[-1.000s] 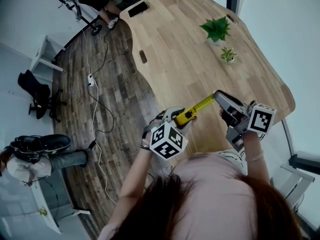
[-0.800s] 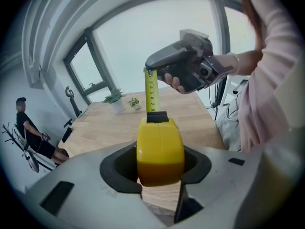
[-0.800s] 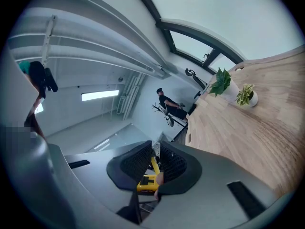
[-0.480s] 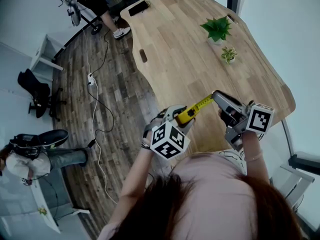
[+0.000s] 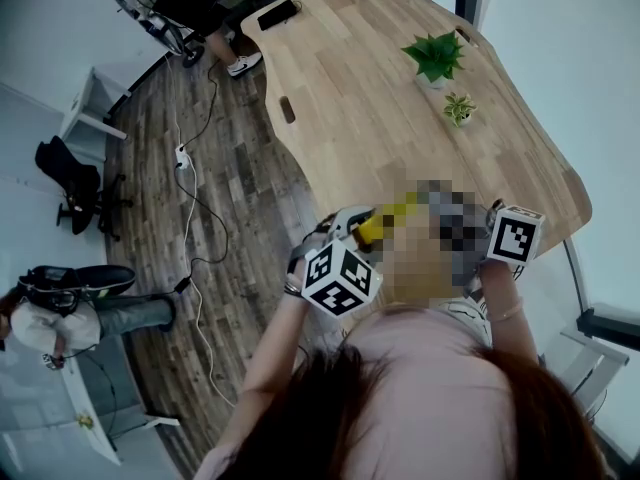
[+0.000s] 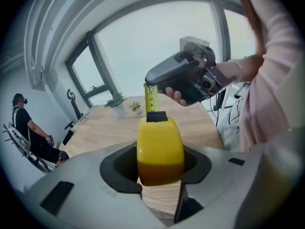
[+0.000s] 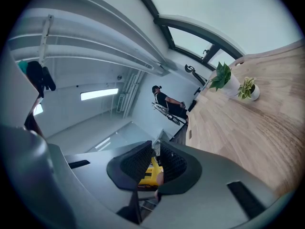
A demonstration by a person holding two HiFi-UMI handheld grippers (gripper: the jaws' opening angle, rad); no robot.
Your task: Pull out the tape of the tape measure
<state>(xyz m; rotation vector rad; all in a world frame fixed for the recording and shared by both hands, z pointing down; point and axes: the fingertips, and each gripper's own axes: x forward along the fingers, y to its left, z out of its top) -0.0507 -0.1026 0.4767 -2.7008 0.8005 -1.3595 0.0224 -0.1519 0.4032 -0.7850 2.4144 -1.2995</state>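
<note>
Little has shifted since before: the left gripper (image 6: 159,170) clamps the tape measure (image 6: 160,147) over the table's (image 5: 380,98) near edge, the right gripper (image 7: 156,159) pinches its short-drawn tape (image 6: 151,95), so extraction appears paused.

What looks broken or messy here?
Nothing stands out. The yellow tape measure sits straight in the left gripper. Its tape runs straight to the right gripper. The bigger plant and the smaller plant stand upright on the table.
</note>
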